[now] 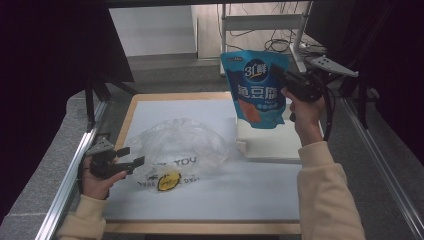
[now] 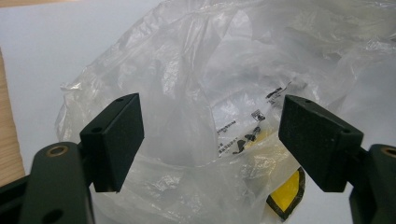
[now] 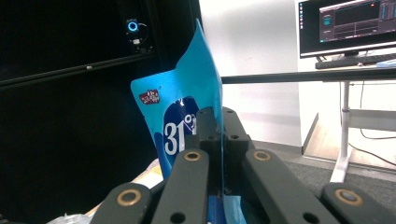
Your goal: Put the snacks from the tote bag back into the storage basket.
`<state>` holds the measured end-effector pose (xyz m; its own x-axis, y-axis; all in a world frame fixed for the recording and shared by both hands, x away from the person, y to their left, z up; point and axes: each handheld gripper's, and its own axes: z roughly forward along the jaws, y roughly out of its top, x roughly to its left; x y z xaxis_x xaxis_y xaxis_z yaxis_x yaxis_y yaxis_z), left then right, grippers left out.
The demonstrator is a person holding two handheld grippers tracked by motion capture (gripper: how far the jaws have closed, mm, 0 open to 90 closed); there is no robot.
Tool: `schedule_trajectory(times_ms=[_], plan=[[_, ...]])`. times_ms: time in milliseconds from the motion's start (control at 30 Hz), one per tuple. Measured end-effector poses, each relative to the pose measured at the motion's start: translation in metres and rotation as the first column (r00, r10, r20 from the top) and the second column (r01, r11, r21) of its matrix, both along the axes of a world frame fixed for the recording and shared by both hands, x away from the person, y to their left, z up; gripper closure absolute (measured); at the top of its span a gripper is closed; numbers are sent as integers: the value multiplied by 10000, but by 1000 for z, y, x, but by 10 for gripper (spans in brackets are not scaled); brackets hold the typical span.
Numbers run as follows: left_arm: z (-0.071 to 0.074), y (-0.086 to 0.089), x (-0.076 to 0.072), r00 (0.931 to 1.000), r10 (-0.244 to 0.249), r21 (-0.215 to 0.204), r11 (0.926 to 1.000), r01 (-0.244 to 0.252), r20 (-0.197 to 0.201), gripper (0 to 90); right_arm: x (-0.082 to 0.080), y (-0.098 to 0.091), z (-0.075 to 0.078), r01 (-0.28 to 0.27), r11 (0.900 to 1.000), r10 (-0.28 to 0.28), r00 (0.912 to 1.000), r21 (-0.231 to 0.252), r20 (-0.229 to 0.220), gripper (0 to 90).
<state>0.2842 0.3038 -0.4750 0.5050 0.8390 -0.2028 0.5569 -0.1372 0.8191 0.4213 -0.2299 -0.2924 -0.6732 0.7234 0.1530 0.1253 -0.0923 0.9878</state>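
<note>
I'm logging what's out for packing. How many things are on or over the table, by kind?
Blue snack pouch, held up by the right gripper: 1
Clear plastic bag lying on the table, in front of the open left gripper: 1
White box under the pouch: 1
Total: 3
</note>
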Motion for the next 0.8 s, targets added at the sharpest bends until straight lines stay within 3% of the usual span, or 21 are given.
schedule_trajectory(times_ms=[800], plan=[[-2,-1,2,9999,37,24,10000,-37,-95,225,24,-11,-34,270,9996,-270,9981,-11,-559,891]])
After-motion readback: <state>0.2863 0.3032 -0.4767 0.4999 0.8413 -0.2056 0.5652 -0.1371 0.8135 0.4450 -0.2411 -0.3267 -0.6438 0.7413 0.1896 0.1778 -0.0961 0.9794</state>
